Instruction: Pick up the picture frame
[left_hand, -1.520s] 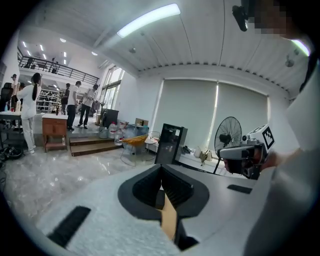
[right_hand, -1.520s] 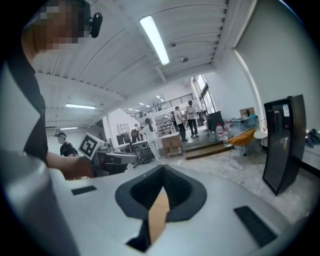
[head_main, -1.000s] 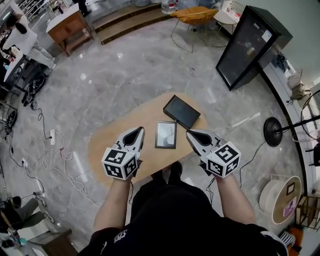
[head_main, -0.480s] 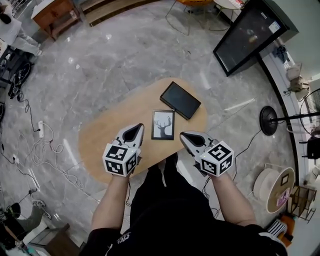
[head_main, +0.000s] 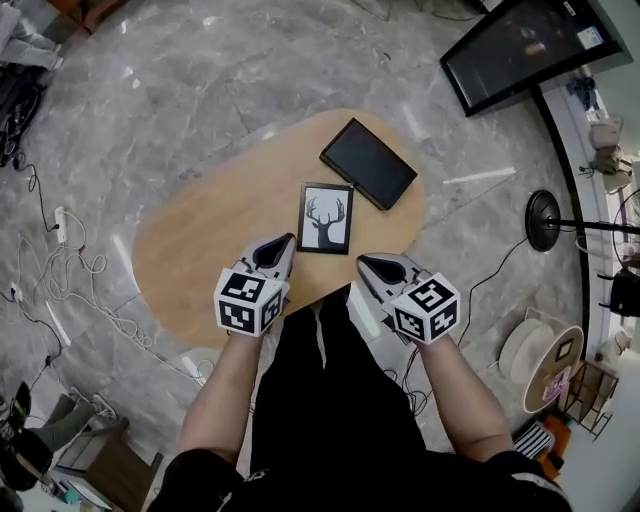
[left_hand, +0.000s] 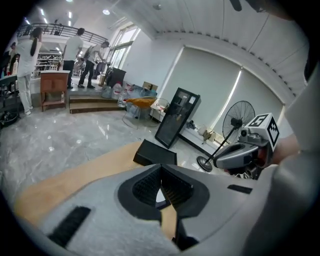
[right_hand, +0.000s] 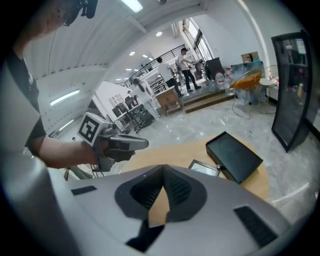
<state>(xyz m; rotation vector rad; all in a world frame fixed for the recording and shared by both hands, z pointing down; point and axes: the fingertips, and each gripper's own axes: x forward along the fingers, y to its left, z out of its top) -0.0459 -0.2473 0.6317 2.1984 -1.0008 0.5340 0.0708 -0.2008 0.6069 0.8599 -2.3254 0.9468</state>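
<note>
While the picture frame (head_main: 325, 218) lies near the table (head_main: 200, 250) front edge, left gripper (head_main: 283, 243) and right gripper (head_main: 366, 263) hover close, jaws together, empty.

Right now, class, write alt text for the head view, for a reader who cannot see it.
Seen from above, a black-framed deer picture frame lies flat on an oval light wooden table, next to a flat black rectangular box. The person's left gripper and right gripper hover short of it, fingers shut and empty.
</note>
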